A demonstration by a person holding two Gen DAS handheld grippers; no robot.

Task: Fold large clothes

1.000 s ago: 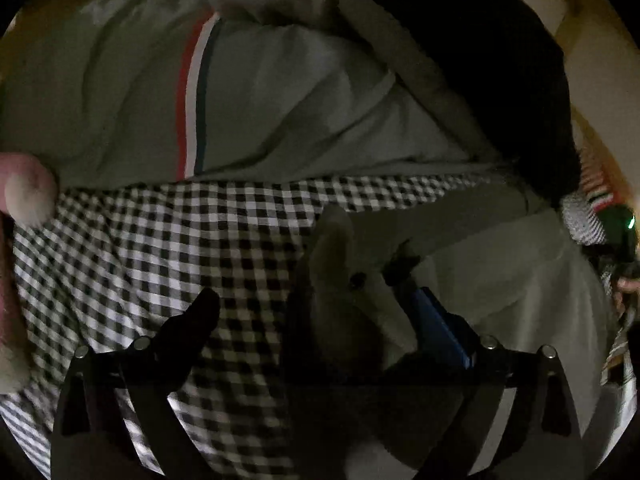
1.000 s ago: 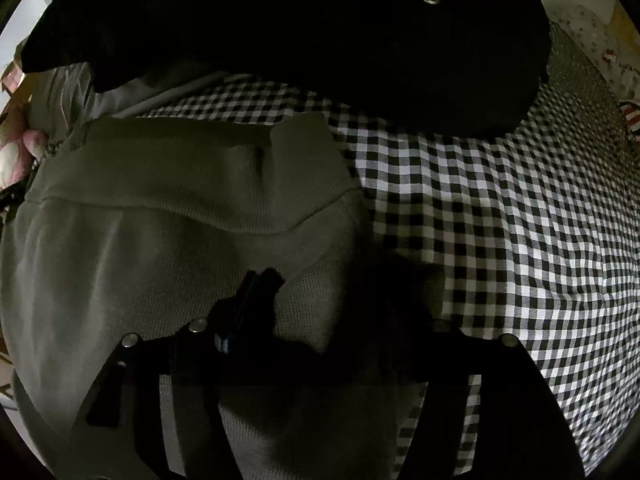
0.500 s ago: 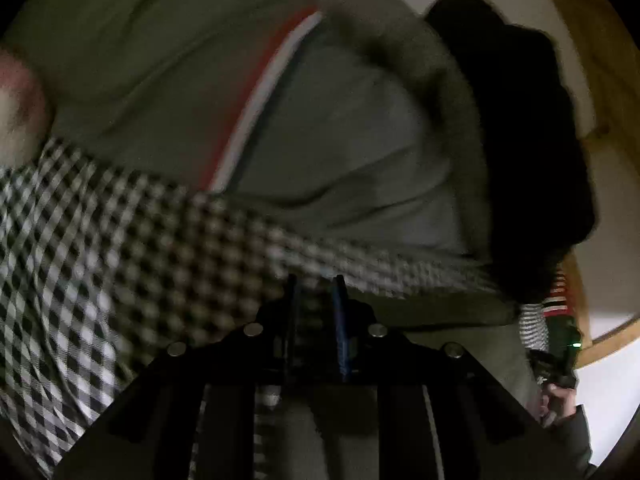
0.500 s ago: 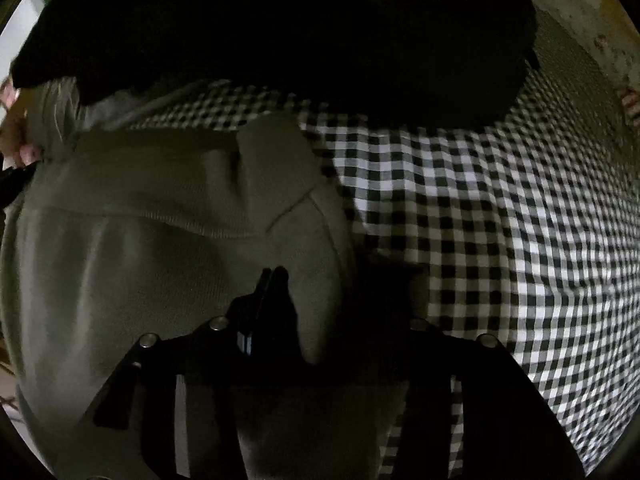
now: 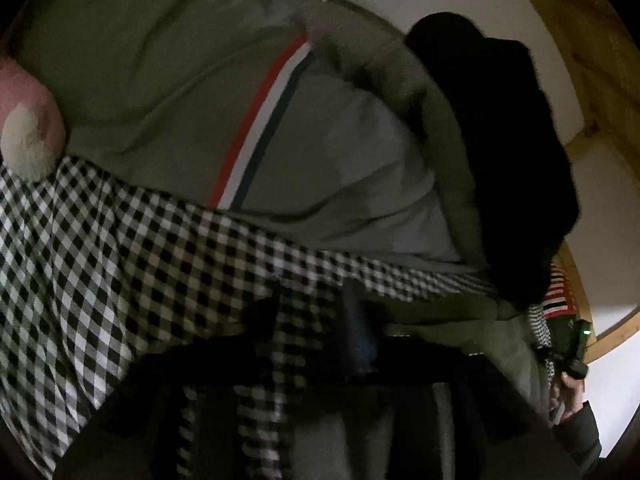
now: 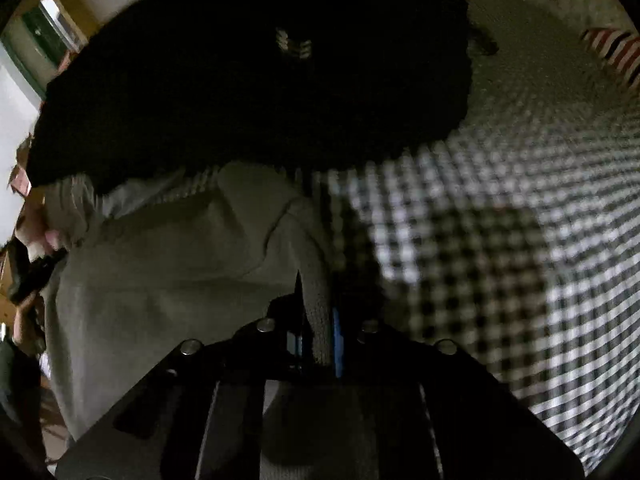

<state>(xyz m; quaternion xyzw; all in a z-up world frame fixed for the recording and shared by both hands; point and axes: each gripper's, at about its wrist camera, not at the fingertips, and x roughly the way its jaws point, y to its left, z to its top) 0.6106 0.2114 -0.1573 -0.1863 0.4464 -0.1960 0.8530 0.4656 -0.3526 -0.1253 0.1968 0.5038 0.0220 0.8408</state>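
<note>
Right gripper [image 6: 318, 332]: jaws closing, with the ribbed hem edge of the olive-grey sweatshirt [image 6: 168, 264] pinched between them at lower centre of the right wrist view; the knit band runs straight down between the blue-edged pads, so the pads are already on fabric. Sweatshirt body fills the left and lower-left of that frame, lying on the black-and-white checked sheet [image 6: 520, 272], which takes the whole right side. A black garment [image 6: 248, 92] is heaped across the top, overlapping the sweatshirt's upper edge. Left gripper [image 5: 316, 320]: jaws opening, fingers apart at lower centre of the left wrist view, only checked sheet [image 5: 100, 264] visible in the gap, nothing held; frame is motion-blurred, so contact with the sheet can't be judged. Sweatshirt edge [image 5: 460, 312] sits just right of that gripper, lower right of the frame. Above it is a grey-green quilted cover with a red, white and dark stripe [image 5: 260, 120], filling the upper half, black garment [image 5: 500, 152] on its right side. Pink-and-white plush item [image 5: 28, 128] at the left edge. A person's hand [image 5: 568, 392] holding the other gripper shows at the far lower right.
</note>
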